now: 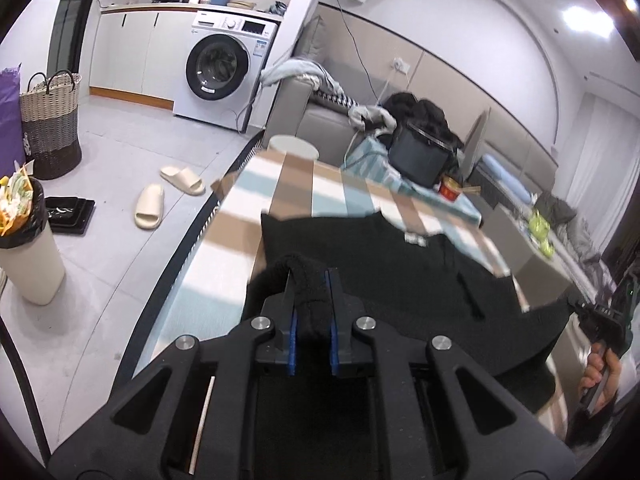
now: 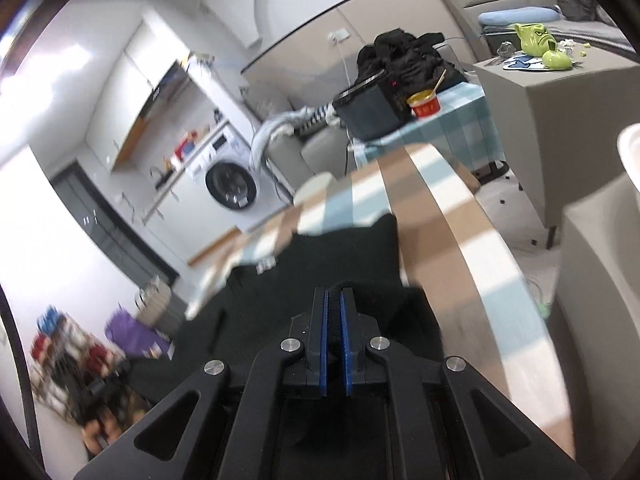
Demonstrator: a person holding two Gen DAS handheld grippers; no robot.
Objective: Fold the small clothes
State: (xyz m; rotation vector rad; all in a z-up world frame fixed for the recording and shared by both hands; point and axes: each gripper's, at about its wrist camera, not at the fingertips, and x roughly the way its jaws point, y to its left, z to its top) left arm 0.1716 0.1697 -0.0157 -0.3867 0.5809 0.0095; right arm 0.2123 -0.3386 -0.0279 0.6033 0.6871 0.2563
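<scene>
Lifting the black garment (image 1: 400,264) over the striped table (image 1: 240,216): my left gripper (image 1: 310,304) pinches a thick bunch of its near edge, my right gripper (image 2: 334,320) clamps another. Folding appears barely begun; most cloth lies flat.

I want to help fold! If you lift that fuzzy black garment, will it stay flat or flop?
The fuzzy black garment probably flops: it bunches between the left gripper fingers. It likely sags between both grippers, and looks light.
</scene>
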